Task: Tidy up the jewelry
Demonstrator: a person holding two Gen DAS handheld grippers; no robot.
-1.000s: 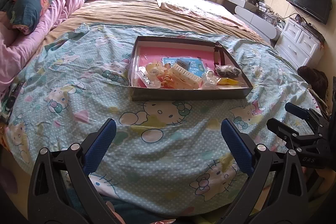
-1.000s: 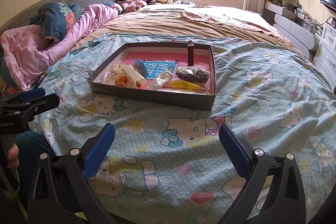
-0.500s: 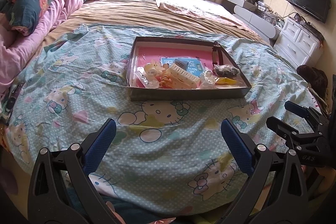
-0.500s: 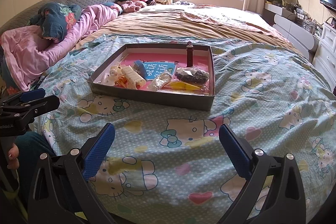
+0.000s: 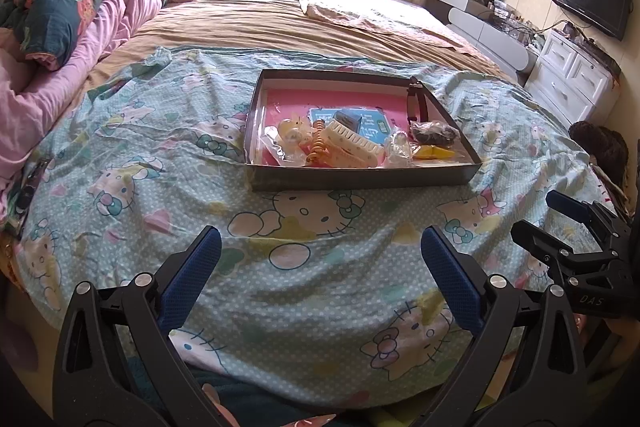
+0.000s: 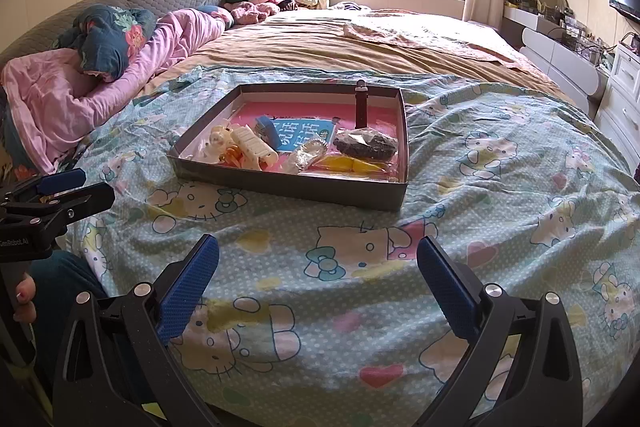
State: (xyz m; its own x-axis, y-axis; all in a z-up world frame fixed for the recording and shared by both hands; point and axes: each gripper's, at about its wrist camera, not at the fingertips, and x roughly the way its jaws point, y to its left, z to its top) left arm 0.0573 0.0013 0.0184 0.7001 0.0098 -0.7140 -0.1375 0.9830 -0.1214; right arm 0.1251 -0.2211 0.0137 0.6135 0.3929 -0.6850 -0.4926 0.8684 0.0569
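A shallow grey box with a pink floor [image 5: 360, 179] [image 6: 288, 189] lies on the Hello Kitty bedspread. In it are a cream hair comb clip [image 5: 352, 147] [image 6: 256, 145], an orange spiral tie [image 5: 317, 143], a bagged dark piece [image 5: 434, 133] [image 6: 366, 145], a yellow item [image 5: 432, 151] [image 6: 348, 165], a brown watch strap [image 5: 416, 103] [image 6: 361, 103] and a blue card [image 6: 304, 137]. My left gripper [image 5: 320, 259] is open and empty, short of the box. My right gripper [image 6: 318, 267] is open and empty, also short of the box.
The bedspread [image 5: 160, 187] covers the near part of a large bed. Pink and dark bedding [image 6: 80, 79] is piled at the left. White drawers [image 5: 572, 83] and a wall TV [image 5: 588, 7] stand at the right. Each gripper shows in the other's view [image 5: 580, 251] [image 6: 48, 203].
Both views have drifted slightly; the box sits a little higher in the left wrist view. Both grippers stay open and empty.
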